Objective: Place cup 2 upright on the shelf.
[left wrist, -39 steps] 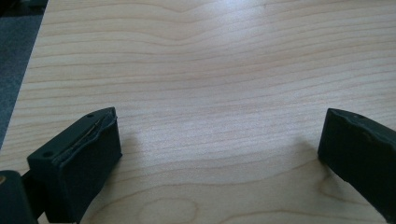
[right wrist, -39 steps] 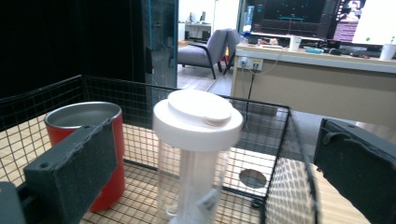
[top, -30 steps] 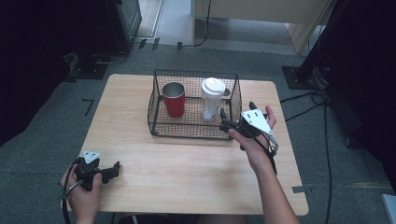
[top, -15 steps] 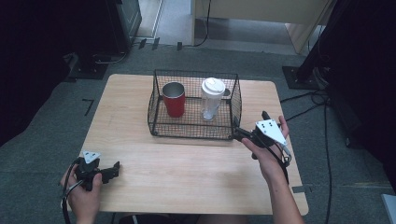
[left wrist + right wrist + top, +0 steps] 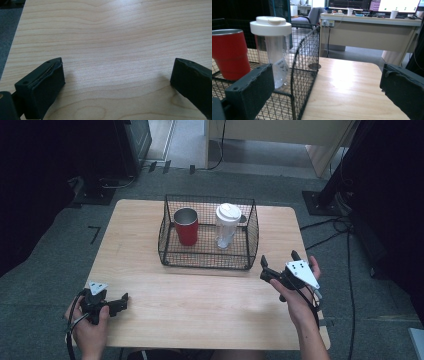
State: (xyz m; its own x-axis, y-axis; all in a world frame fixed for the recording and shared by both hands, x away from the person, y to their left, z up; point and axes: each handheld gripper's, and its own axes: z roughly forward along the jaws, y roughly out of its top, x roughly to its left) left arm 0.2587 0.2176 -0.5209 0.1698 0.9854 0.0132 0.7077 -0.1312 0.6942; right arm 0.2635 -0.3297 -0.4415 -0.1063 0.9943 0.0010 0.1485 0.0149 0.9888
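The clear plastic bottle with a white lid (image 5: 227, 226) stands upright in the right half of the black wire basket (image 5: 208, 261), at the far middle of the light wooden table (image 5: 200, 295). A red metal cup (image 5: 186, 226) stands upright just left of it. The right gripper (image 5: 266, 272) hovers near the basket's near right corner, jaws spread apart and empty. The left gripper (image 5: 120, 302) rests at the near left edge, jaws wide apart.

Black tools (image 5: 267, 270) (grey plates), trailing black cables.
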